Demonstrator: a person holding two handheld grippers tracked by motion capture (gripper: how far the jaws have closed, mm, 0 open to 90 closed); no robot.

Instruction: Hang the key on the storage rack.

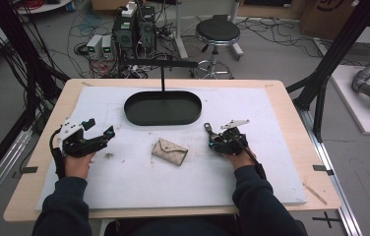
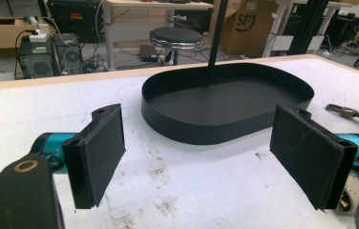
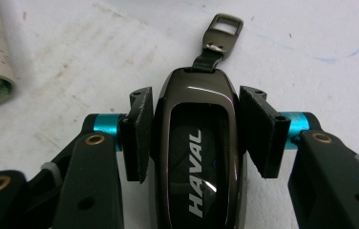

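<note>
A dark glossy car key fob marked HAVAL lies on the white mat, its strap and metal clip pointing away from me. My right gripper is shut on it, one pad against each long side. In the high view this gripper sits right of centre, with the clip sticking out towards the tray. A beige fabric pouch lies flat in the middle of the mat, between the two hands. My left gripper rests at the left, open, with nothing between its pads.
A black oval tray stands at the back centre of the white mat, with a thin black post behind it. Beyond the table are a stool, computer boxes and loose cables. Black frame bars stand at both sides.
</note>
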